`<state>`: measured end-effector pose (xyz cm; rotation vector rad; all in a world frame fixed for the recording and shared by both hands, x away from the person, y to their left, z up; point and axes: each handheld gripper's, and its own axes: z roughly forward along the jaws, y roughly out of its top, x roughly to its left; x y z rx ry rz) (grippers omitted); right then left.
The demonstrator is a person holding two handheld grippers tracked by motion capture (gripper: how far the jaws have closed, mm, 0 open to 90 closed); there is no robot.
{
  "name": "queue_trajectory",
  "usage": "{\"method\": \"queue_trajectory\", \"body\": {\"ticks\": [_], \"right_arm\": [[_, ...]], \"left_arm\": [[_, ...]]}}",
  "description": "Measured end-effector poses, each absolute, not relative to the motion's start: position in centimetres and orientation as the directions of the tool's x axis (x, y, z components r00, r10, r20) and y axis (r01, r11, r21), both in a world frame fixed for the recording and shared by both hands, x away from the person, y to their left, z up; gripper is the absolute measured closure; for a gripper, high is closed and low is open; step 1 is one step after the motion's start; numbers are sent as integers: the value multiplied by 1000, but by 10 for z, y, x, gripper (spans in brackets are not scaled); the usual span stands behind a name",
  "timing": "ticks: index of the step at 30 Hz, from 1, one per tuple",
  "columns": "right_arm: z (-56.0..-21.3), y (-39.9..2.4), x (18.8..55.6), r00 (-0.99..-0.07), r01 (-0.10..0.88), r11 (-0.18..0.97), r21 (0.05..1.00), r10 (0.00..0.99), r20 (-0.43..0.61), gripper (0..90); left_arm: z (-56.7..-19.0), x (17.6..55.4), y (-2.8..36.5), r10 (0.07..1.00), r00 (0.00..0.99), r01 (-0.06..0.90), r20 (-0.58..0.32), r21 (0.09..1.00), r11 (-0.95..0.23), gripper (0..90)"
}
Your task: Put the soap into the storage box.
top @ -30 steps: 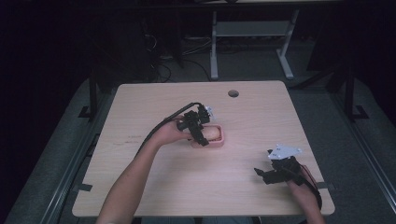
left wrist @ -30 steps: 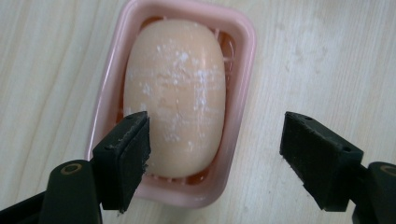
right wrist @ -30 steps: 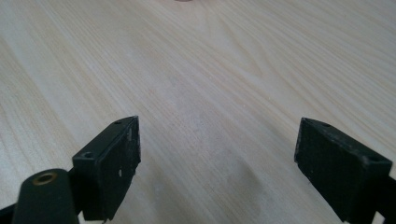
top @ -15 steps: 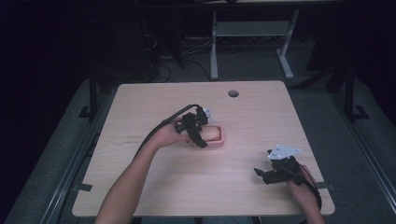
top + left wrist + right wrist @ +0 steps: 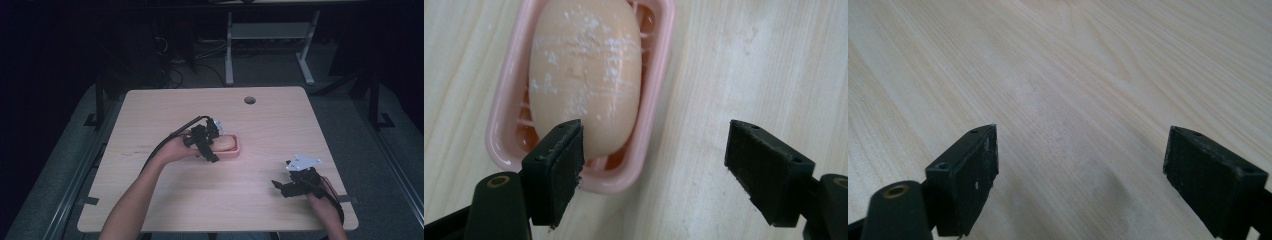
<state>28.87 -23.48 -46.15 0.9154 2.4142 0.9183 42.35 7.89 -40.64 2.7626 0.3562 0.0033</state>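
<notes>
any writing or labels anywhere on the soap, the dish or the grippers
None can be read.
The soap bears white powdery marks and faint lines, no letters.
The pink soap dish is plain.
The left gripper and right gripper have plain black jaws.
The table carries no print.

A dim lab: bare wooden table [image 5: 165, 200], cables [image 5: 172, 75] behind.

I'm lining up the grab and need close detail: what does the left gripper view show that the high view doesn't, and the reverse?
Left gripper view: white powdery specks on the soap, ribs in the pink soap dish, and the jaws standing open, one over the dish's near end, one over bare wood.
High view: the right gripper apart near the table's right front corner, and both forearms.
Both: soap in the dish on the table, at the left gripper.
</notes>
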Motion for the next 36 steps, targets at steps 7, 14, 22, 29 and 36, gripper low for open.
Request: {"method": "queue_trajectory", "body": {"ticks": [7,14,22,29,36], "right_arm": [[-462,-234,289,-711,428,578,695,690,-135,138],[-462,-235,289,-710,429,579,693,691,-138,138],[-462,-235,289,-710,428,580,693,690,-139,138],[-463,-234,289,-709,431,582,690,691,-140,138],[-462,-234,289,-709,428,582,691,691,-143,138]], "left_arm": [[-409,419,86,263,964,261,-42,350,-900,234],[-410,411,87,254,967,251,-39,349,-903,234],[-410,405,93,261,965,256,-33,353,-900,234],[-406,397,95,248,969,240,-23,350,-906,232],[-405,390,96,242,970,230,-14,364,-903,232]]}}
